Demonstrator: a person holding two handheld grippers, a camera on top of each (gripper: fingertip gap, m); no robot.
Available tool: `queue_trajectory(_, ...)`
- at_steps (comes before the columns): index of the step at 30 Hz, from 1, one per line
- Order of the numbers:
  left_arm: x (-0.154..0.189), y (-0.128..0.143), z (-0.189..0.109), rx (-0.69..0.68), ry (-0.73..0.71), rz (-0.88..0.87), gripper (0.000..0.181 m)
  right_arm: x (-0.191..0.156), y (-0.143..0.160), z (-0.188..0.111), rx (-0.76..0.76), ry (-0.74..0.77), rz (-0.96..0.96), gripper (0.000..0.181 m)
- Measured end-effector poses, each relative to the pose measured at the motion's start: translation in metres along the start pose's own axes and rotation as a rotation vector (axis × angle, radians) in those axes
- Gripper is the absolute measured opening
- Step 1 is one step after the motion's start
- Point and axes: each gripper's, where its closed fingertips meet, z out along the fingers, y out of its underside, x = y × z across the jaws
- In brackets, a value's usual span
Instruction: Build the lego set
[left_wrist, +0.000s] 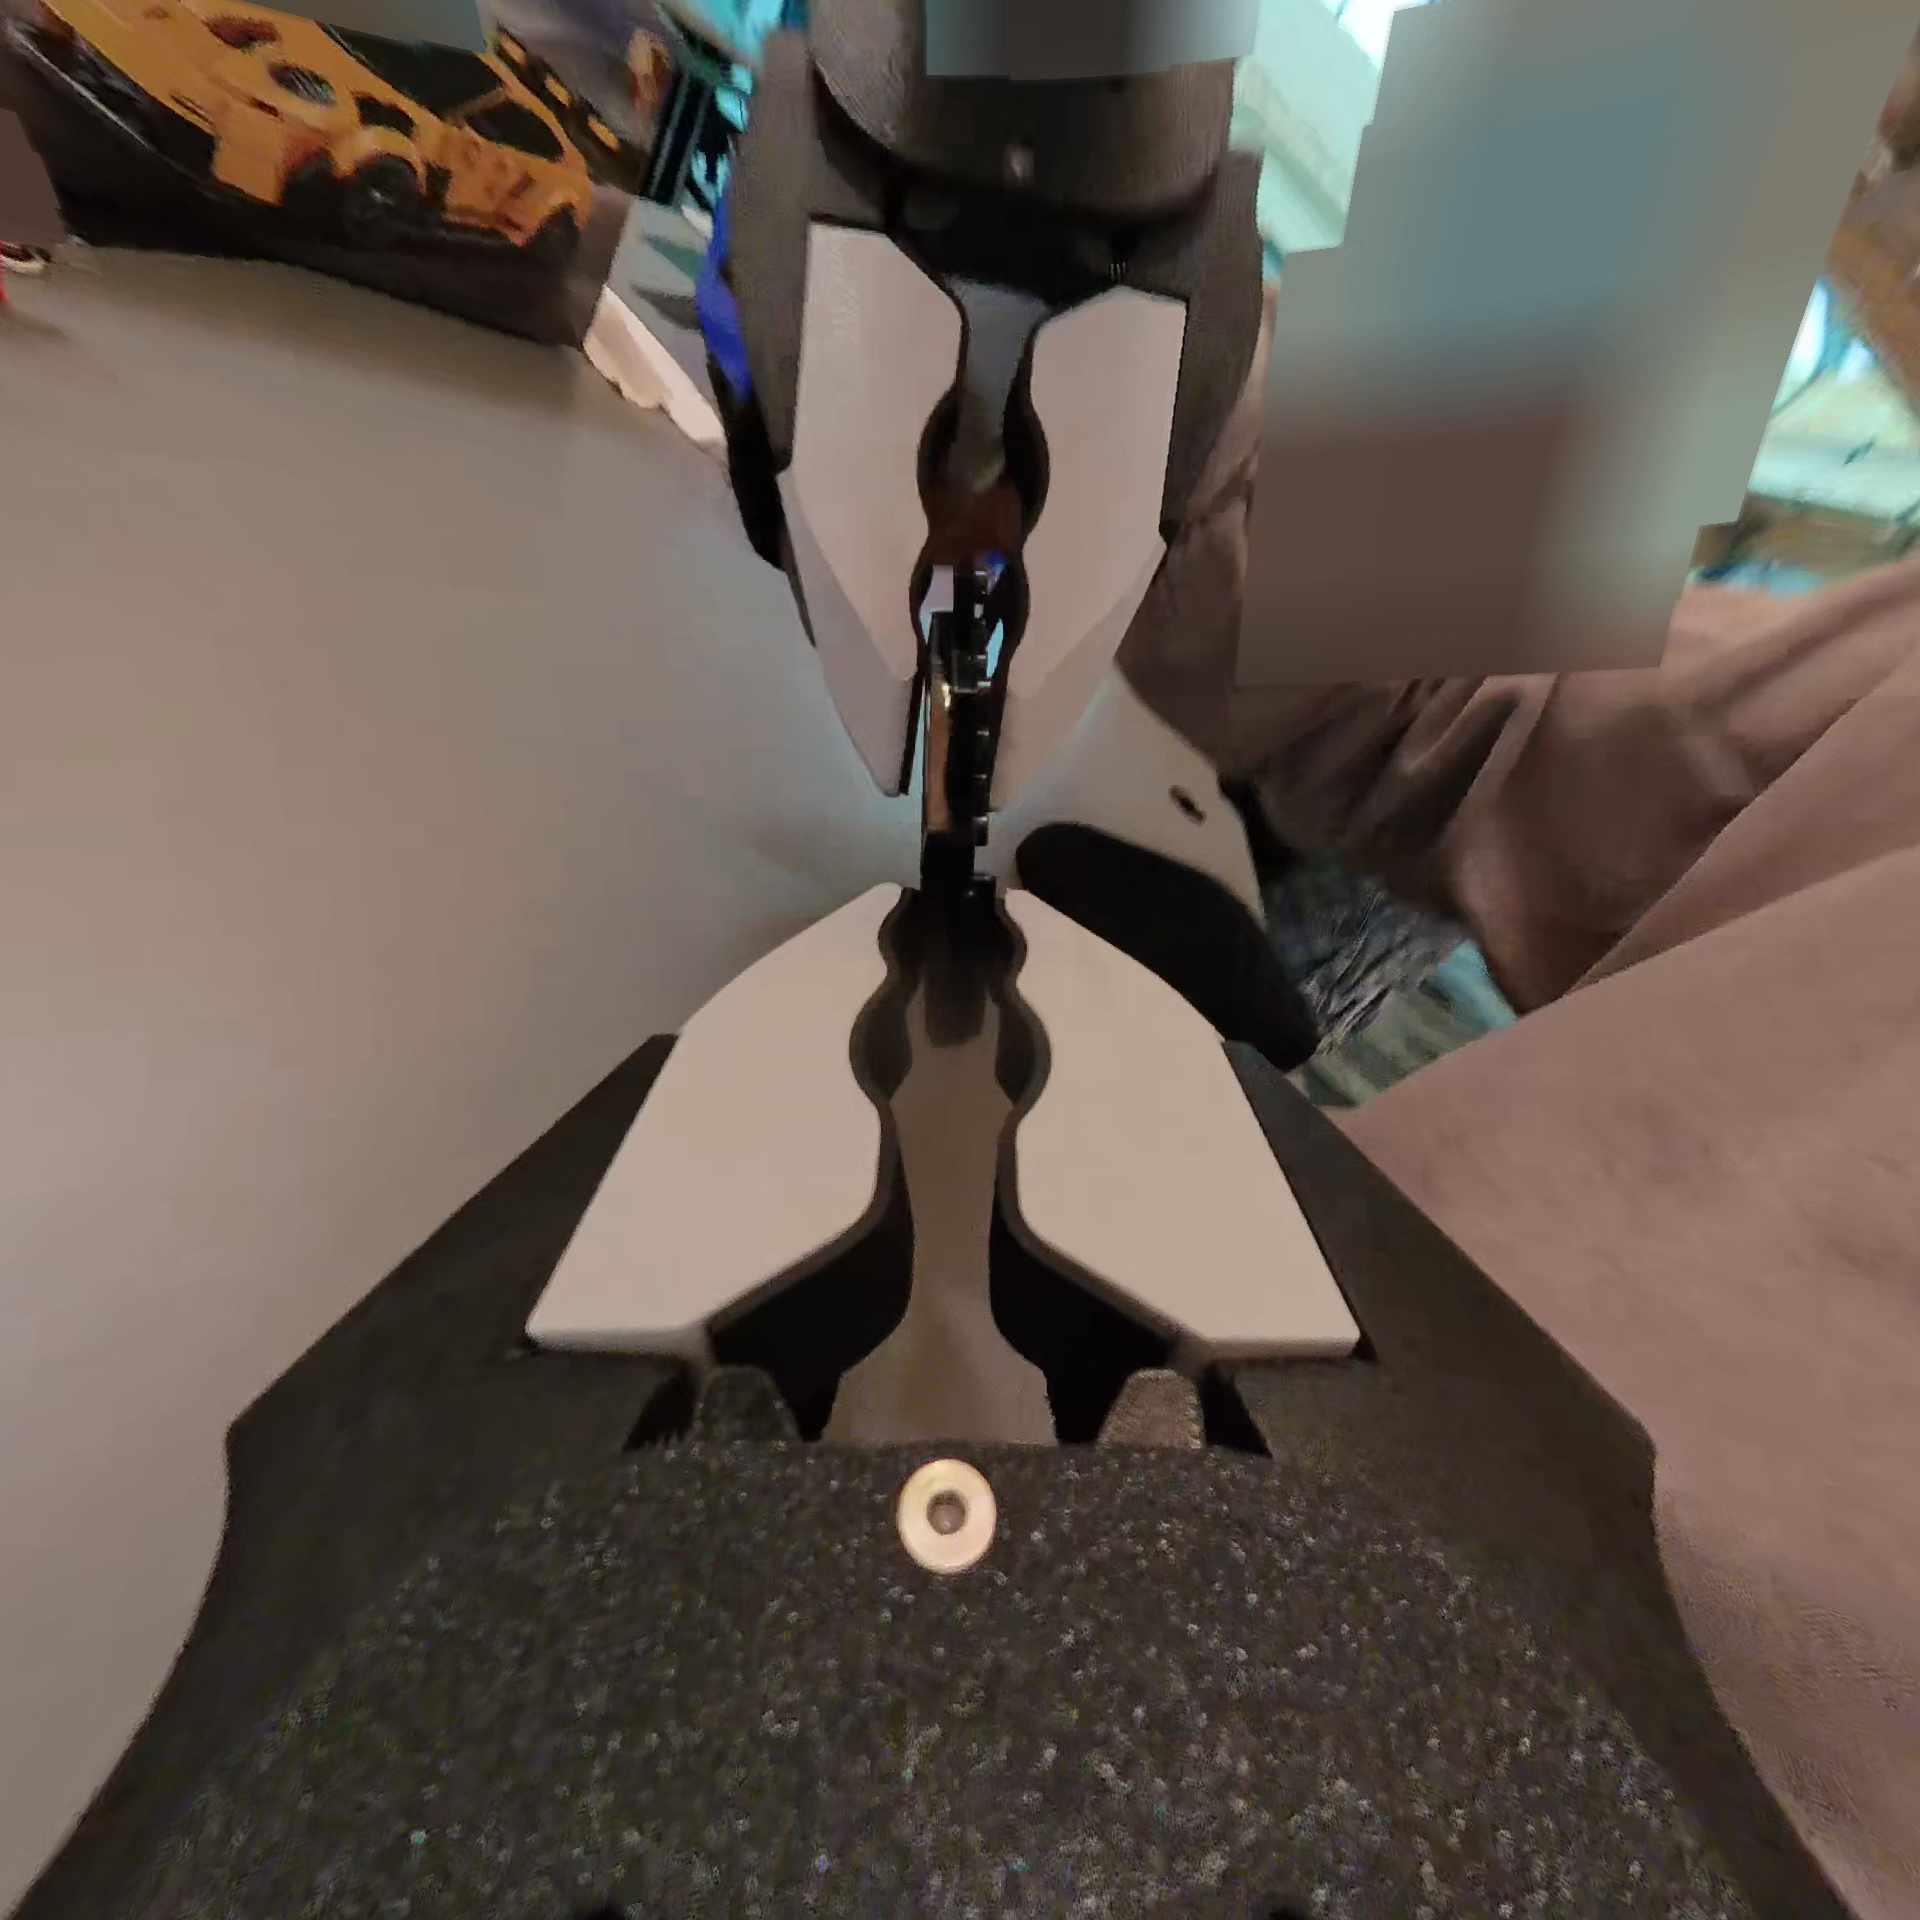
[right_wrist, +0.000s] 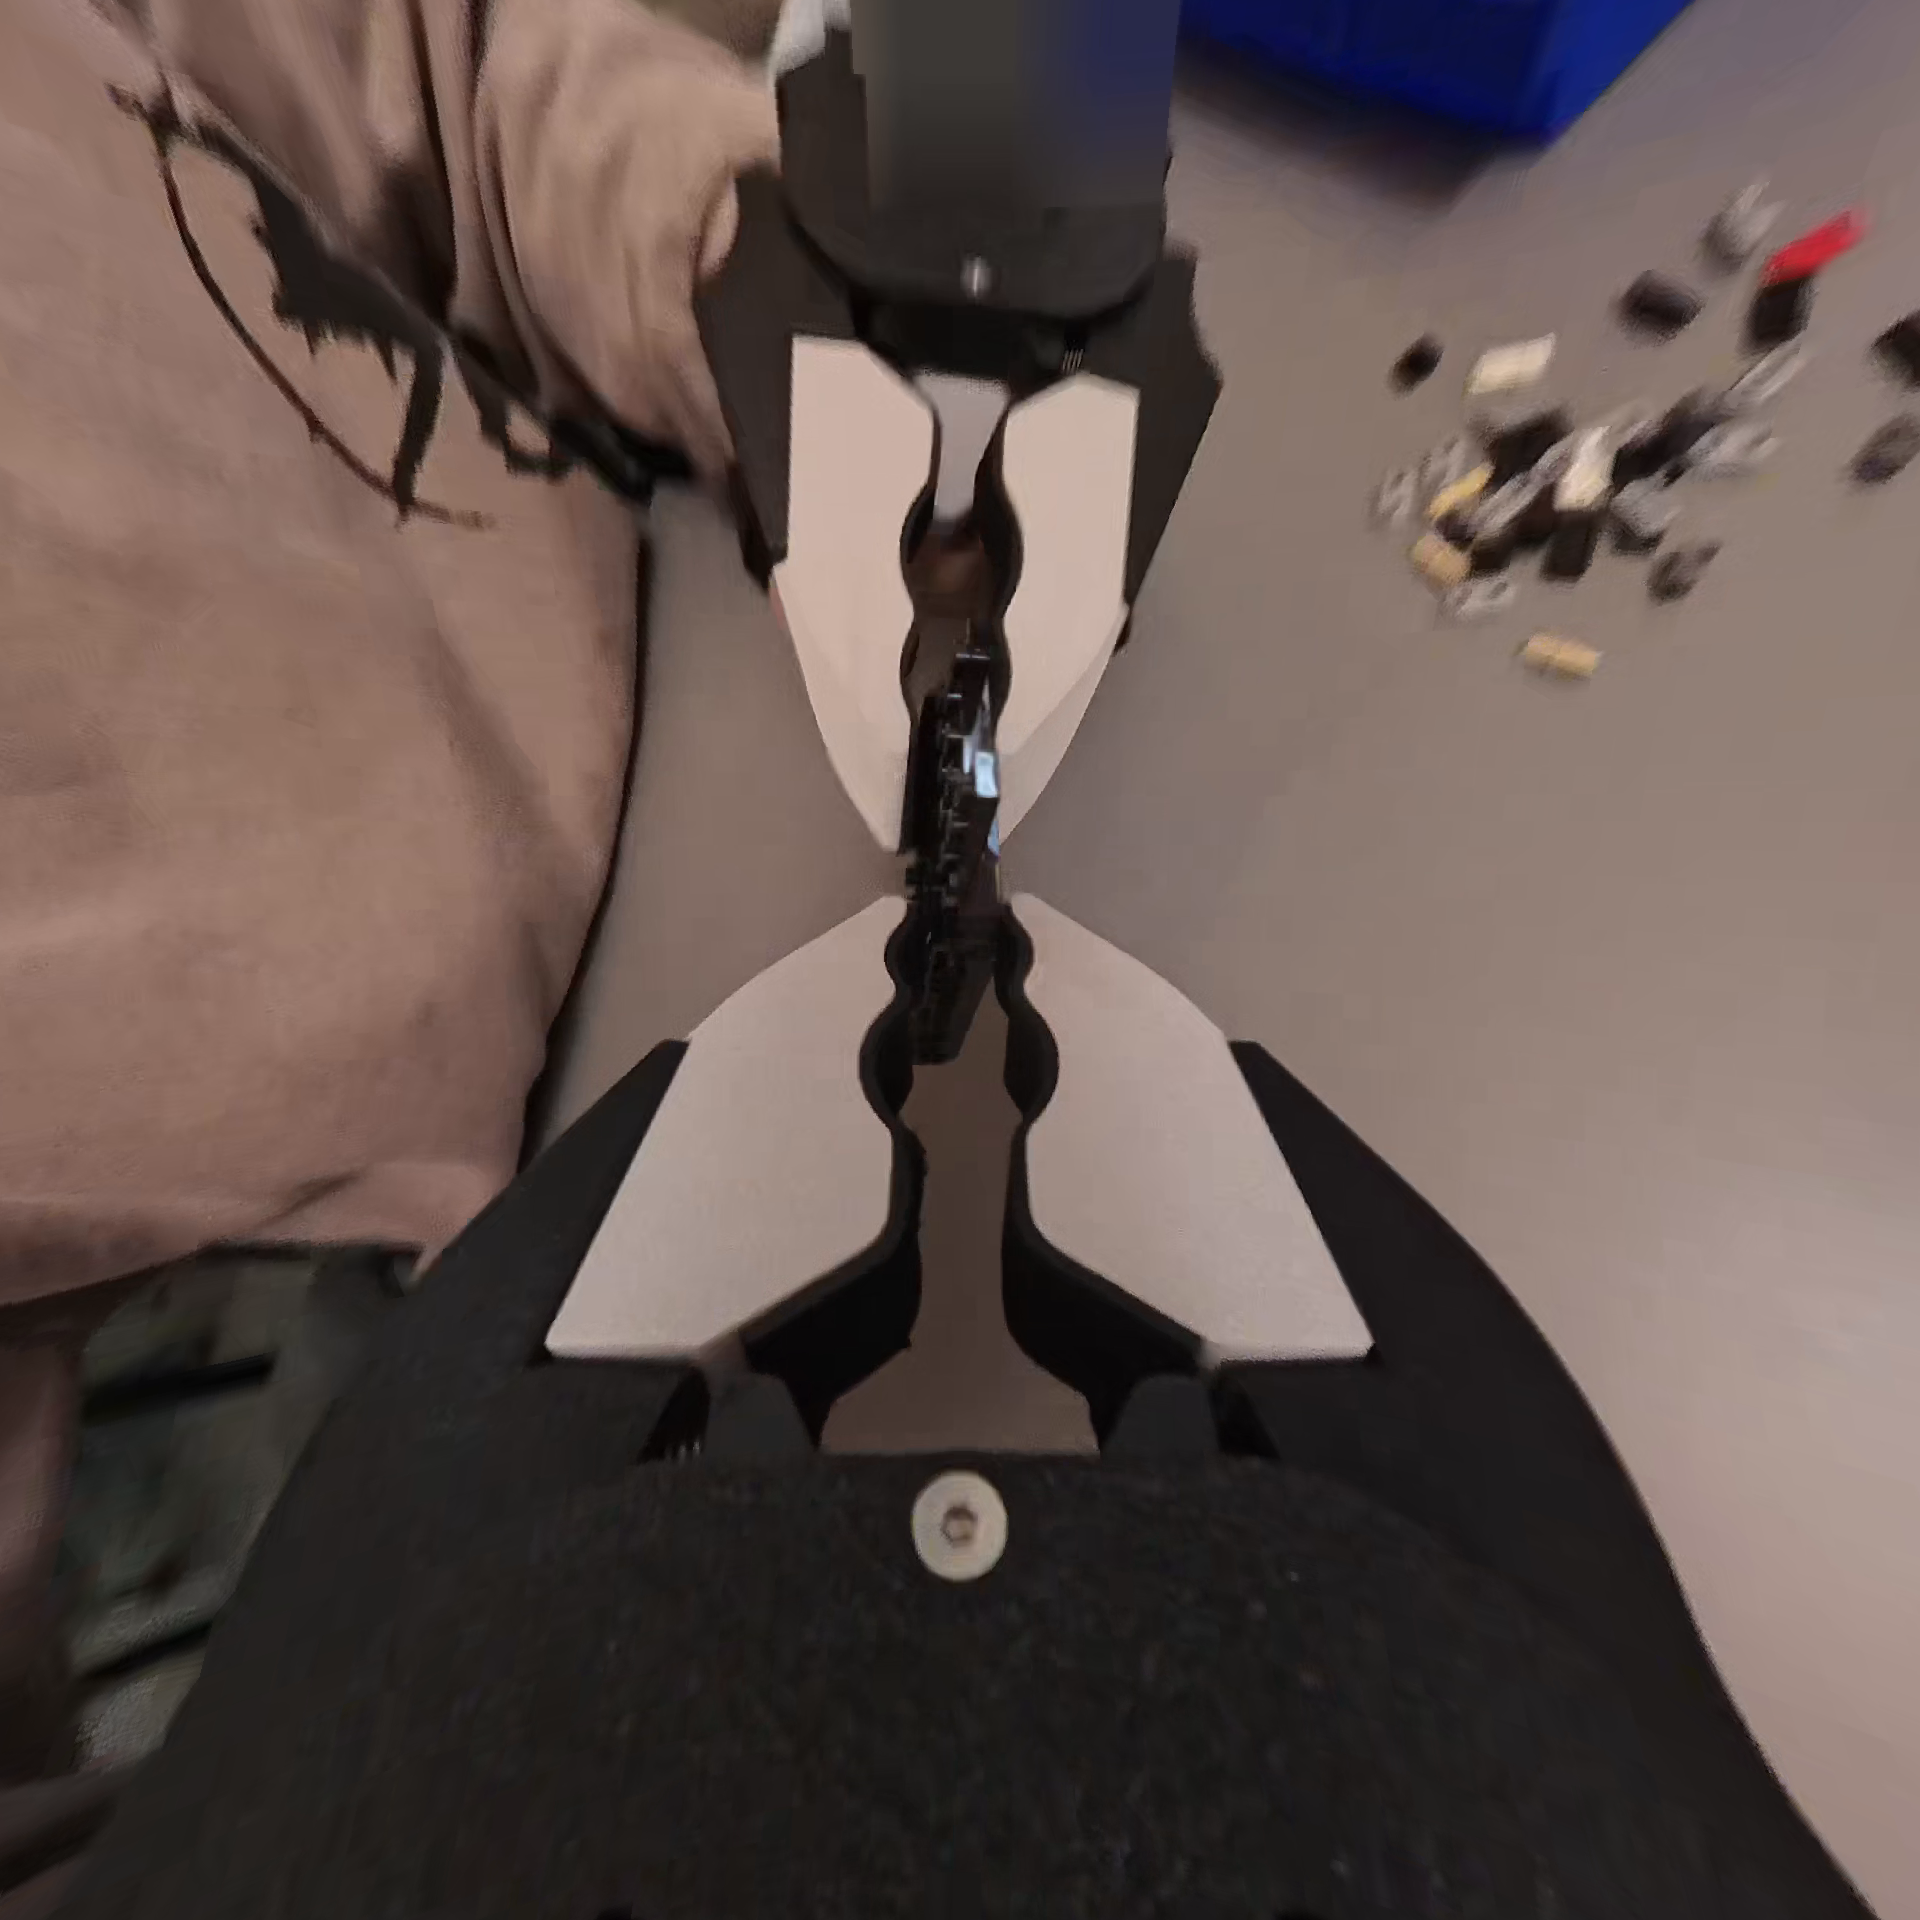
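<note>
A thin black lego assembly (left_wrist: 968, 727), seen edge-on, is held in the air between the two grippers, which face each other tip to tip. My left gripper (left_wrist: 956, 899) is shut on its near end in the left wrist view. The right gripper (left_wrist: 951, 795) comes from above in that view and is shut on the other end. In the right wrist view, my right gripper (right_wrist: 951, 909) is shut on the black assembly (right_wrist: 943, 790), and the left gripper (right_wrist: 945, 842) grips it from the far side.
A lego box with an orange car picture (left_wrist: 312, 135) lies at the far left on the grey table (left_wrist: 312, 727). A pile of loose black, grey and tan pieces (right_wrist: 1590, 457) lies to the right, with a blue bin (right_wrist: 1507, 52) behind it. A person's beige sweatshirt (right_wrist: 260, 623) is close by. Both grippers' tips are close together, under 4 cm apart.
</note>
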Motion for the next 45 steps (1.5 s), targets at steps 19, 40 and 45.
queue_trajectory(19, -0.028, -0.034, -0.029, 0.295, -0.069, -0.136, 0.012, 0.01, -0.026, -0.05, 0.761, 0.874, -0.325, 0.0)
queue_trajectory(40, -0.055, -0.042, -0.046, 0.502, -0.105, -0.373, 0.012, 0.053, -0.015, -0.011, 0.521, 1.008, -0.182, 0.063)
queue_trajectory(45, -0.056, -0.041, -0.04, 0.533, -0.126, -0.402, 0.012, 0.061, -0.018, 0.012, 0.386, 1.039, -0.141, 0.079)
